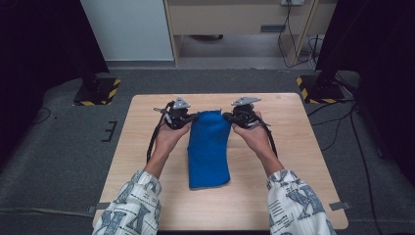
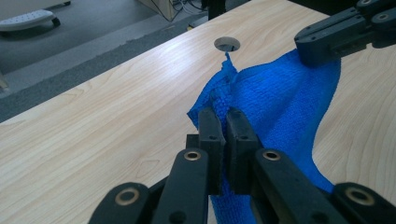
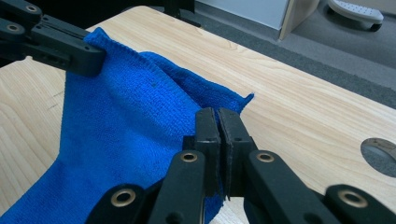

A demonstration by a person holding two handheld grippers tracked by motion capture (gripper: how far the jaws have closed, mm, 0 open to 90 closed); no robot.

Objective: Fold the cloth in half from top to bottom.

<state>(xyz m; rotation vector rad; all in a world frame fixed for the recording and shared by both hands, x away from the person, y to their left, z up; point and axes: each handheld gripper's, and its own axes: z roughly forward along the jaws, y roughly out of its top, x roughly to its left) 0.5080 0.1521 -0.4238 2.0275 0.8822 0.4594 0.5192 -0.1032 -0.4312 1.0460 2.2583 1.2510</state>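
Note:
A blue cloth [image 1: 209,149] lies folded lengthwise in the middle of the wooden table [image 1: 147,147], running from far to near. My left gripper [image 1: 190,119] is shut on its far left corner. My right gripper [image 1: 228,116] is shut on its far right corner. The far edge is lifted slightly off the table between them. In the left gripper view my jaws pinch the blue cloth [image 2: 275,102] at the left gripper [image 2: 223,116], and the right gripper's jaws hold the other corner at upper right. In the right gripper view the right gripper [image 3: 218,116] clamps the blue cloth [image 3: 126,130].
A round cable hole [image 2: 227,44] sits in the table beyond the cloth. Grey carpet surrounds the table. Two black stands with yellow-black striped bases [image 1: 98,92] [image 1: 318,88] flank the far corners. Cables [image 1: 293,34] trail on the floor behind.

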